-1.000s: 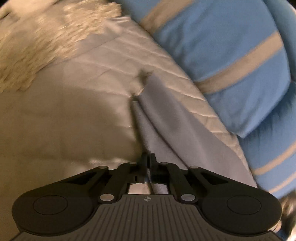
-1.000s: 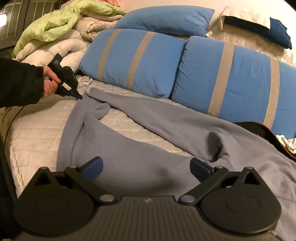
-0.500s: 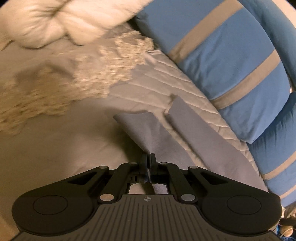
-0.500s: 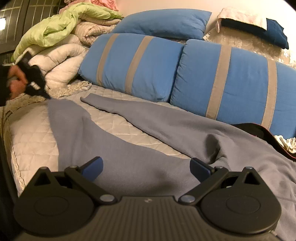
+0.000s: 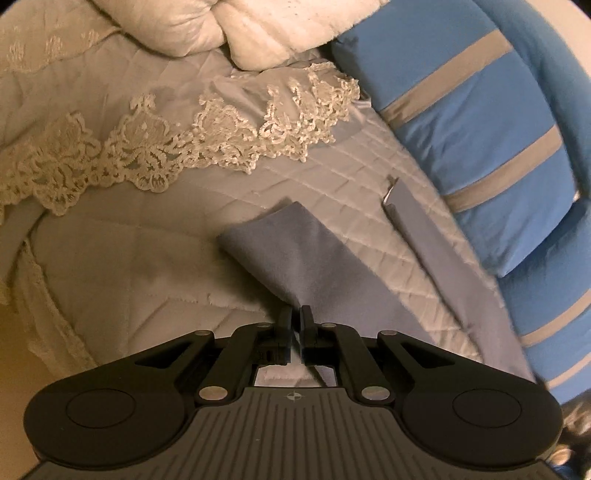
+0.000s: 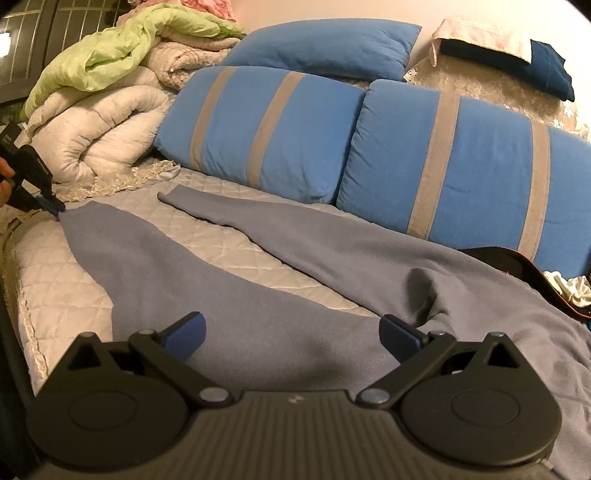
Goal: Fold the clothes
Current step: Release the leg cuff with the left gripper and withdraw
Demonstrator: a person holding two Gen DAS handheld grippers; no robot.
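A grey-blue garment (image 6: 295,280) lies spread over the quilted bed (image 6: 55,295), its two long legs reaching away toward 10 and 11 o'clock in the right wrist view. The left gripper (image 5: 295,319) has its fingers (image 5: 285,325) almost together, just parting, with the edge of the nearer leg's end pinched between them; in the left wrist view that leg end (image 5: 280,251) fans out from the fingertips toward 11 o'clock, lifted a little off the quilt. Whether the pads still press firmly on the cloth is hard to tell, though a thin strip of fabric shows in the narrow gap. The other leg (image 5: 417,236) lies flat at 1 o'clock from those fingers, well apart from them and close beside the striped blue cushions (image 5: 480,129). A lace-edged cover (image 5: 184,147) lies across the bed at 11 o'clock, with a rolled white duvet (image 5: 221,26) beyond it at 12 o'clock.

In the right wrist view the left gripper (image 6: 55,208) shows at 9 o'clock, held in a hand (image 6: 4,181) at the frame's edge, its tip at the leg's end. The right gripper (image 6: 291,334) hovers over the garment's wider part with its fingers (image 6: 184,332) wide apart and nothing between them; the cloth lies below and beyond them, toward 12 o'clock. A green blanket (image 6: 122,55) tops the pile at 11 o'clock.
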